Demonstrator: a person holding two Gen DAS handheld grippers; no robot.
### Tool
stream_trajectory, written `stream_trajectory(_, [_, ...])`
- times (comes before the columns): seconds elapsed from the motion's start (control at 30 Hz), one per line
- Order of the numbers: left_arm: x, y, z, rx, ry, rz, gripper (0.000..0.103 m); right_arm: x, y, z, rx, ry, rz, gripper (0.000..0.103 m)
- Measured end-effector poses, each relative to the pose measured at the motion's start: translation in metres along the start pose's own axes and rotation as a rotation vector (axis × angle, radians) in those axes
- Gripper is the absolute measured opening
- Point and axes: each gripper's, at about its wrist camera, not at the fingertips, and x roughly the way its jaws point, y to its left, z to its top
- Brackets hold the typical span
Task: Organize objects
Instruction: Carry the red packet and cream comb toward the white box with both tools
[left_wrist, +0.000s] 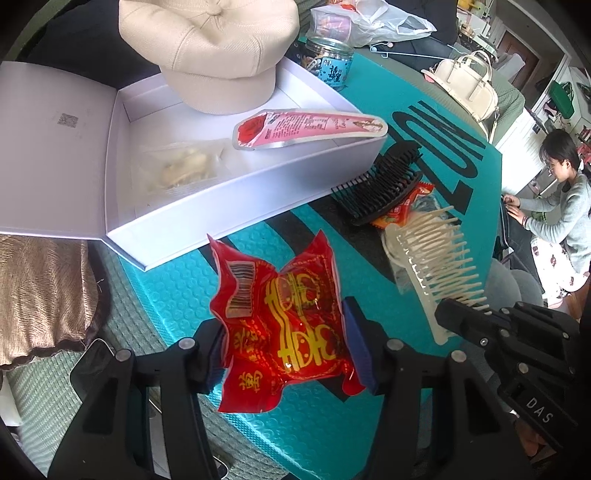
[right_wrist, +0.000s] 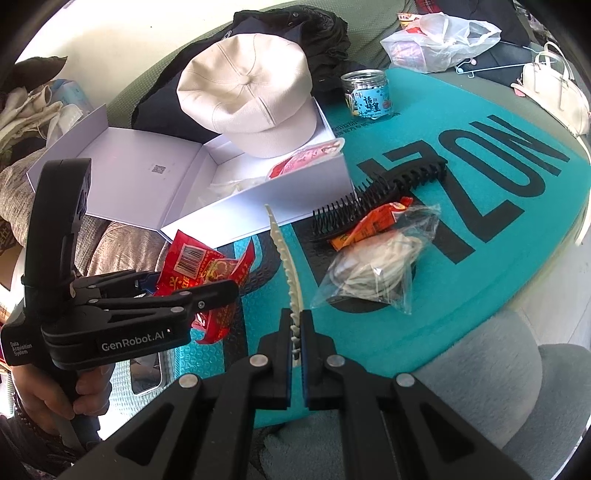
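My left gripper (left_wrist: 284, 343) is shut on a red snack packet (left_wrist: 284, 317) and holds it above the teal mat (left_wrist: 177, 295), in front of the open white box (left_wrist: 236, 184). The packet also shows in the right wrist view (right_wrist: 199, 266). My right gripper (right_wrist: 295, 332) is shut on a cream comb (right_wrist: 286, 258), which also shows in the left wrist view (left_wrist: 436, 266). The box holds a beige cap (left_wrist: 210, 48), a pink packet (left_wrist: 306, 127) and a clear bag (left_wrist: 181, 170). A black comb (right_wrist: 384, 192), an orange packet (right_wrist: 373, 221) and a clear bag of white cord (right_wrist: 376, 269) lie on the mat.
A jar with a blue label (right_wrist: 367, 94) stands behind the box. A white handbag (left_wrist: 465, 81) and a plastic bag (right_wrist: 439, 33) lie at the far edge. A phone (right_wrist: 146, 373) lies near the mat's left edge. A person (left_wrist: 554, 206) sits to the right.
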Motion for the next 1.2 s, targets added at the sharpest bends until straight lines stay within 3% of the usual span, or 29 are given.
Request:
stream_trajectory(0.5, [-0.046, 0.001, 0.025, -0.033, -0.064, -0.082, 0.053, -0.019, 0.016, 0.029, -0.120, -0.043, 0.003, 0.003])
stream_trajectory(1.2, [-0.084, 0.021, 0.088, -0.043, -0.190, 0.006, 0.053, -0.010, 0.031, 0.096, -0.251, -0.094, 0.045, 0.003])
